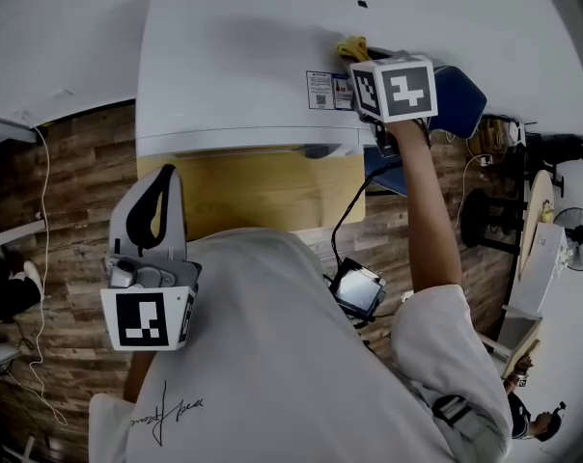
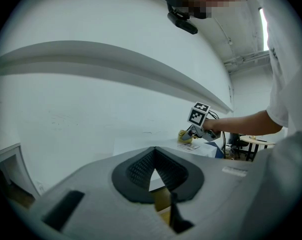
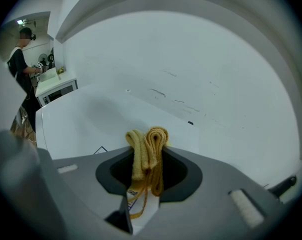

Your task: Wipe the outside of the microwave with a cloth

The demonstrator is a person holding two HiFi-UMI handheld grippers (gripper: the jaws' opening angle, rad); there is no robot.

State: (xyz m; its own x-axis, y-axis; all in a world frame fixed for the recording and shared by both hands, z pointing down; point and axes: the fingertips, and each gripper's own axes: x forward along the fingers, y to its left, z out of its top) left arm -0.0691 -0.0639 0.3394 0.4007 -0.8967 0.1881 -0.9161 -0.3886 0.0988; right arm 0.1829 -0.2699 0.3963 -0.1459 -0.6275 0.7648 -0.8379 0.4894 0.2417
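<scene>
A white microwave (image 1: 238, 70) stands on a wooden table against the wall; its flat top fills the head view's upper middle. My right gripper (image 1: 362, 54) is over the top's right rear part, shut on a folded yellow cloth (image 1: 352, 45). In the right gripper view the cloth (image 3: 147, 153) is bunched between the jaws above the white microwave top (image 3: 91, 126). My left gripper (image 1: 156, 210) is held low in front of the microwave, jaws closed together with nothing between them. From the left gripper view the right gripper (image 2: 191, 133) and cloth (image 2: 185, 135) are seen far off.
A sticker label (image 1: 328, 91) lies on the microwave top near the right gripper. The wooden table (image 1: 263, 186) shows below the microwave's front. A blue chair (image 1: 460, 99) stands right of it. A white cable (image 1: 42, 258) hangs at left over the wood floor.
</scene>
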